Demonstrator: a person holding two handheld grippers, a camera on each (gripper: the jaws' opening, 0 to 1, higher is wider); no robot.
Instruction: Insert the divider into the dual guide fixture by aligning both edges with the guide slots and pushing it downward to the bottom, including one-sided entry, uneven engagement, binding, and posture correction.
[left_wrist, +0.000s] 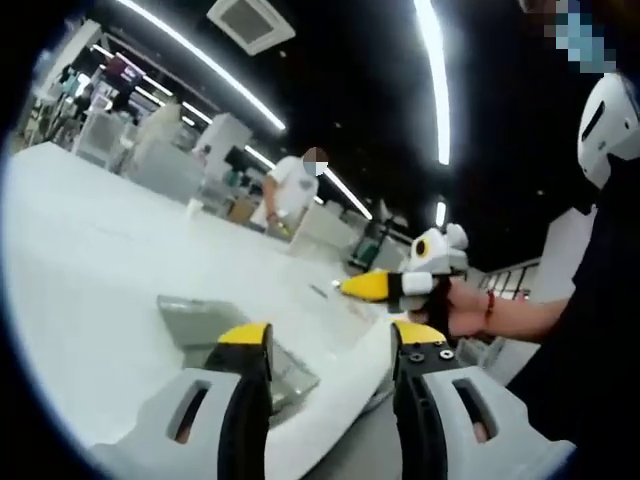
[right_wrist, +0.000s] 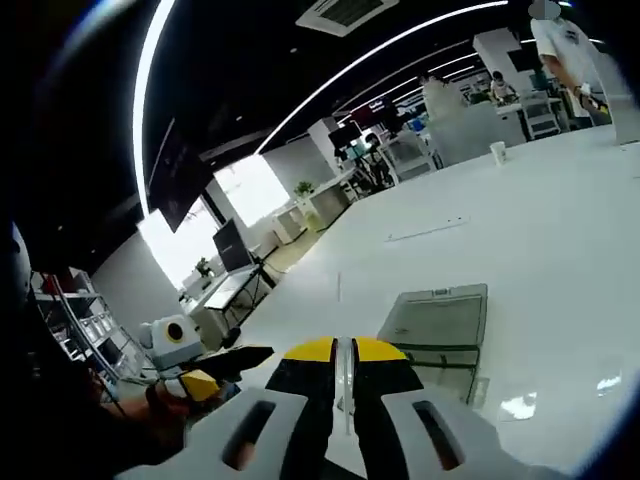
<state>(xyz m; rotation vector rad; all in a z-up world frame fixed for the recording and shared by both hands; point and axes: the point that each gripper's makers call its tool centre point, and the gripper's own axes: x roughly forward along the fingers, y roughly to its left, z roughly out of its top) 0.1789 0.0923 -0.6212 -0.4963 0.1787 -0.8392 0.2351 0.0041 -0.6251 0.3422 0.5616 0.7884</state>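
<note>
1. Jaws of the left gripper (left_wrist: 332, 340) stood wide apart in the left gripper view, yellow-tipped and released, with nothing between them.
2. Just beyond its left jaw, the clear dual guide fixture (left_wrist: 235, 335) lay on the white table (left_wrist: 90, 270), near the table's edge.
3. The right gripper (left_wrist: 372, 287) reached into that view from the right, held by a hand (left_wrist: 455, 310) with a red band at the wrist; it hovered above the table edge, apart from the fixture.
4. In the right gripper view, the right gripper (right_wrist: 342, 350) had its jaws drawn almost together, and a thin, clear edge showed in the slit between them, likely the divider (right_wrist: 347, 385); the view was too indistinct to be certain, but the jaws appeared clenched on it.
5. The fixture (right_wrist: 440, 325) sat on the table (right_wrist: 560, 220) just beyond and to the right of those jaws, a flat transparent tray with raised walls; the divider was not in its slots.
6. The left gripper (right_wrist: 225, 368) appeared at lower left in that view, in the person's hand (right_wrist: 150, 415), off the table's side.
7. A white cup (right_wrist: 497, 152) stood far across the table, and a person in a white shirt (left_wrist: 290, 190) was bent over a further bench.
</note>
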